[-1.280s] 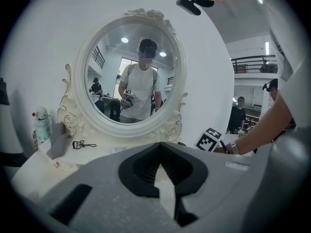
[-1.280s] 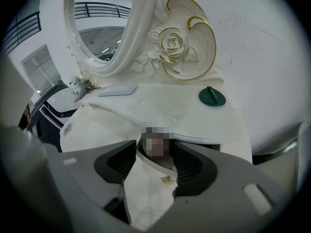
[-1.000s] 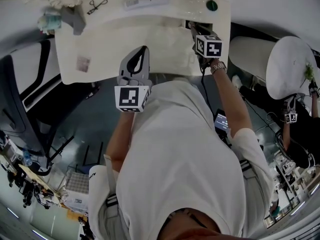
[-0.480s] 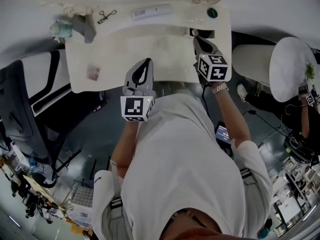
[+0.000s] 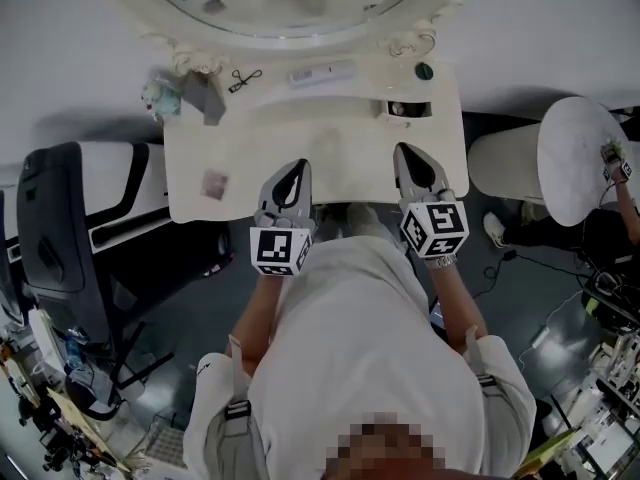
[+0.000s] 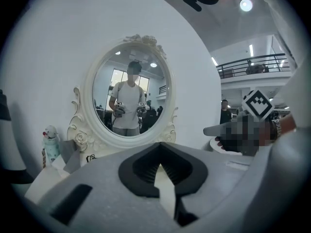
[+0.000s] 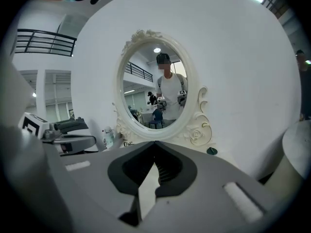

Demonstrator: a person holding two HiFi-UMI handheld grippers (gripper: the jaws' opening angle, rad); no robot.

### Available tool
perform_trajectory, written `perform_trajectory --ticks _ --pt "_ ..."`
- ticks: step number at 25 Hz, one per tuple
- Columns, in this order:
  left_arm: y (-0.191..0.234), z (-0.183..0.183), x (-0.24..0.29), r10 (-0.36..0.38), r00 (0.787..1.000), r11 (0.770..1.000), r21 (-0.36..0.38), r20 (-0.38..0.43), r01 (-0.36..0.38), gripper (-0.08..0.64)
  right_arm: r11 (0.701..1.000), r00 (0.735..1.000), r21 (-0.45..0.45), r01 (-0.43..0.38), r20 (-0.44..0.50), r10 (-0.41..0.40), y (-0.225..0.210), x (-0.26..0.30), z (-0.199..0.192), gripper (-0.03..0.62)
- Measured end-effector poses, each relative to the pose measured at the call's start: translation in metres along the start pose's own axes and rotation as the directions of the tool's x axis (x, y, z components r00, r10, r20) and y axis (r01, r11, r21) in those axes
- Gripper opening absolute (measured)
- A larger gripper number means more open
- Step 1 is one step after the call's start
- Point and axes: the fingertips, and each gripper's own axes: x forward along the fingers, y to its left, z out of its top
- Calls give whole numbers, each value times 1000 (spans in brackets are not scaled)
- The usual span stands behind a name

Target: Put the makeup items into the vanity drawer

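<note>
Status: both hand-held grippers are off the worktop [image 5: 340, 133] and level with its near edge. The left hand-held gripper [image 5: 298, 166] has its jaws together with nothing between them, and so does the right hand-held gripper [image 5: 404, 151]. Nothing is being carried.

Items still out, all along the back under the mirror [image 5: 400, 13]:
- eyelash curler [image 5: 243, 78]
- white stick-shaped item [image 5: 322, 72]
- green round item [image 5: 424, 70]
- small flat square item [image 5: 213, 183], alone at front left
- teal bottle [image 5: 155, 96] touching a grey box [image 5: 207, 98] at the back left corner; I can't tell whether these count as makeup.

There's a small dark opening [image 5: 405, 109] in the worktop ahead of the right hand-held gripper. I take it for the drawer. Something sits inside it, but it's too small to identify.

My read is that we're between picks. Plan for the next one:
- Use the right side for the green item, since it's just behind the opening and the carry is short.
- Spread the jaws before descending, not at contact.
- Come down steeply and centre the item between the pads using the right gripper view.
- The curler is thin and lies flat, so pinch across the handles, not the wire loop.
- Release low inside the opening so nothing bounces out.
</note>
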Motion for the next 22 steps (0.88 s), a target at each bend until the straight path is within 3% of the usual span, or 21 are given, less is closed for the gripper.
perform_trajectory --ticks 5,12,22 --pt "-14 7 -11 -31 999 999 36 23 30 6 998 998 59 10 62 -14 17 -40 7 6" --pt "-37 23 -39 3 996 999 45 84 -7 6 996 992 85 -11 126 0 27 -83 13 6" --pt "-106 -6 -137 103 994 994 28 36 -104 6 991 991 81 -106 84 100 58 -170 -26 6"
